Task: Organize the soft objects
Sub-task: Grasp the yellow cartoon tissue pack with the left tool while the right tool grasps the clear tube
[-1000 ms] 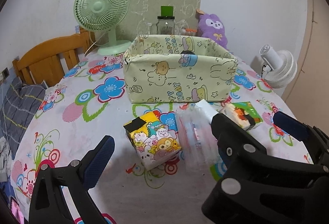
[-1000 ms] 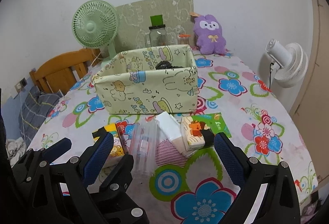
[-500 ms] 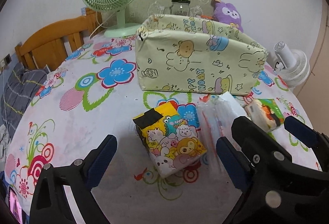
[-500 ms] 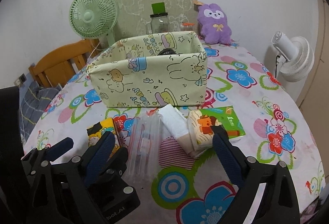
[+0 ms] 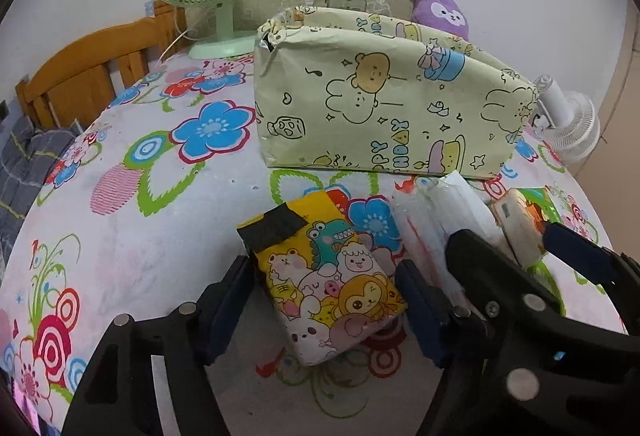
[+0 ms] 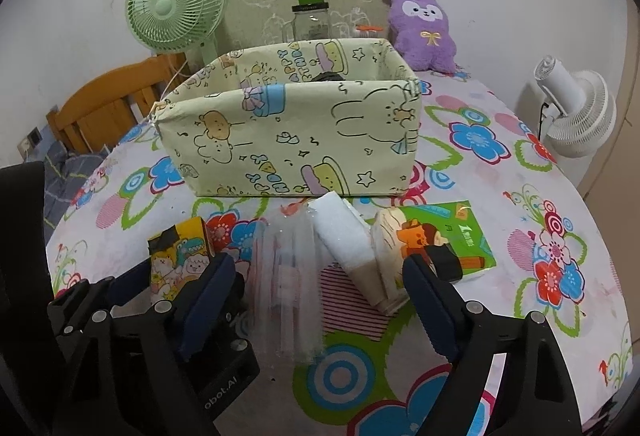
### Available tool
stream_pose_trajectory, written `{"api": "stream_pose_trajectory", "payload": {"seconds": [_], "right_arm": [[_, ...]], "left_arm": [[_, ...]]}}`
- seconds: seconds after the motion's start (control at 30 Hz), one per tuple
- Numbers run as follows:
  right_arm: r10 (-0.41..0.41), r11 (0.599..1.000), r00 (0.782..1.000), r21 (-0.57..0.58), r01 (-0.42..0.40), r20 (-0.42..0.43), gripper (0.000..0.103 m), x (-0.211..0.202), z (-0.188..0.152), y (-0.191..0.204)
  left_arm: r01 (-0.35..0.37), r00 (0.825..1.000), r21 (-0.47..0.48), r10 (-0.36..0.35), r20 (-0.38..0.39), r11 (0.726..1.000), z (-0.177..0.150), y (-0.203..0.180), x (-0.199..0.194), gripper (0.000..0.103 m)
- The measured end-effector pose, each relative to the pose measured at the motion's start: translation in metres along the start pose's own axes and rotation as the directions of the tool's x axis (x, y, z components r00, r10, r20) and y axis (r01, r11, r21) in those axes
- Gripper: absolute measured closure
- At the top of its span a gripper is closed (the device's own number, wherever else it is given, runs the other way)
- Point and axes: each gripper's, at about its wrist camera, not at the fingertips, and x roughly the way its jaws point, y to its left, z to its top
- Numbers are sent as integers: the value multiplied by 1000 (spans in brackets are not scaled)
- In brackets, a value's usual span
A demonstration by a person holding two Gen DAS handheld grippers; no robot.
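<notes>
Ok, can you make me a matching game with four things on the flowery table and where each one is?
Things:
1. yellow cartoon tissue pack
2. purple plush bunny
3. green desk fan
4. green tissue pack

Places:
A. at the back of the table, left of the glass jar
B. between the open fingers of the left gripper
C. by the wall, behind the right corner of the fabric storage box
D. in front of the box, leaning on the white tissue pack

Pairs: 1-B, 2-C, 3-A, 4-D
</notes>
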Motion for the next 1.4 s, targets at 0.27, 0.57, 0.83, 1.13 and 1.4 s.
{"api": "stream_pose_trajectory", "payload": {"seconds": [0.27, 0.57, 0.83, 1.13, 1.4], "right_arm": [[1, 1000, 1000, -25, -2, -27, 20, 11, -2, 14], [35, 999, 997, -20, -36, -64, 30, 24, -2, 21], [12, 1000, 995, 15, -10, -96, 58, 36, -2, 16], [45, 999, 996, 15, -44, -83, 77, 30, -3, 15], [51, 998, 997, 30, -49, -61, 77, 14, -5, 9]], "left_arm": [[16, 1000, 58, -17, 8, 998, -3, 3, -3, 34], [23, 1000, 89, -23, -7, 996, -3, 6, 0, 36], [14, 1000, 108, -13, -11, 994, -2, 3, 1, 36], [19, 1000, 107, -18, -14, 994, -2, -1, -1, 37], [30, 1000, 119, -30, 2, 992, -4, -11, -12, 38]]}}
